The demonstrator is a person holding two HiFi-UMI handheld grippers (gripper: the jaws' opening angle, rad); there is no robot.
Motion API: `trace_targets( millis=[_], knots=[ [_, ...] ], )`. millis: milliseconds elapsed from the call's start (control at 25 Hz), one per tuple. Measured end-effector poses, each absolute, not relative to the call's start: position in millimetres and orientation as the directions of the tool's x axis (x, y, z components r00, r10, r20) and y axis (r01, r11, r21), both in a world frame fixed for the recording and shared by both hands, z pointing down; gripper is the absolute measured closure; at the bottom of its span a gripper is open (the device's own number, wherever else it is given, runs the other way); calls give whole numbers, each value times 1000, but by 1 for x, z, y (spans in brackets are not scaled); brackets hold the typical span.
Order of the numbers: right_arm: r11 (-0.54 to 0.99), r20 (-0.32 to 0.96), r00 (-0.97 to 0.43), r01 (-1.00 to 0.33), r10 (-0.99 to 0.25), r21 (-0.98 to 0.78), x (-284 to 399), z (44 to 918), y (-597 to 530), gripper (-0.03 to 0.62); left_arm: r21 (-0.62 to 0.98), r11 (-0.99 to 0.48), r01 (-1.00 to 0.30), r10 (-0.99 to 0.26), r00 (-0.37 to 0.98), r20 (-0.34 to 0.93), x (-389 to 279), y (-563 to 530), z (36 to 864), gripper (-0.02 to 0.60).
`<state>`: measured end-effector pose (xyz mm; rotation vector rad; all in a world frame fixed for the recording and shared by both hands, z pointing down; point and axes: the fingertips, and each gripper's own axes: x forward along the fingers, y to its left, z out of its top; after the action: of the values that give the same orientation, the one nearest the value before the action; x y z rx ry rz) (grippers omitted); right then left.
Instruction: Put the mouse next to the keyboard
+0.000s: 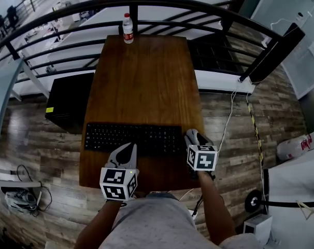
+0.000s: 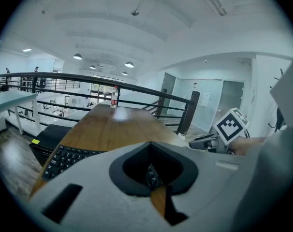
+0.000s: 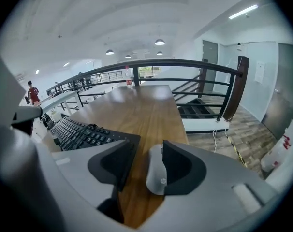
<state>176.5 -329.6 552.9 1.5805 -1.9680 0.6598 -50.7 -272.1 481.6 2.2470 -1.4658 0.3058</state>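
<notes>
A black keyboard (image 1: 132, 138) lies across the near end of the wooden table (image 1: 141, 77). A grey mouse (image 3: 156, 170) rests on the wood just right of the keyboard (image 3: 83, 132). My right gripper (image 3: 146, 149) straddles the mouse: the right jaw lies against its side, the left jaw stands apart with bare wood between. In the head view the right gripper (image 1: 195, 139) covers most of the mouse. My left gripper (image 1: 127, 148) hovers over the keyboard's near edge, jaws together and holding nothing. In the left gripper view, the left gripper (image 2: 153, 178) shows only a thin slit.
A water bottle (image 1: 128, 28) stands at the table's far end by the black railing (image 1: 146, 4). A black cabinet (image 1: 69, 100) sits on the floor left of the table. White cables (image 1: 227, 123) hang off to the right.
</notes>
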Motion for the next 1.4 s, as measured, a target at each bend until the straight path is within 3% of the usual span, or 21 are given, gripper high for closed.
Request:
trace_targets(
  millis=[1080, 1160, 1400],
  knots=[
    [421, 305, -405, -907, -862, -14, 39, 403, -232, 552, 214, -372, -903, -835, 427, 347, -102, -217, 447, 588],
    [432, 290, -417, -902, -861, -14, 33, 401, -225, 588, 210, -378, -902, -835, 430, 343, -103, -214, 445, 588],
    [460, 294, -446, -887, -846, -22, 19, 403, -207, 589, 204, -386, -900, -834, 435, 339, -108, -206, 441, 588]
  ],
)
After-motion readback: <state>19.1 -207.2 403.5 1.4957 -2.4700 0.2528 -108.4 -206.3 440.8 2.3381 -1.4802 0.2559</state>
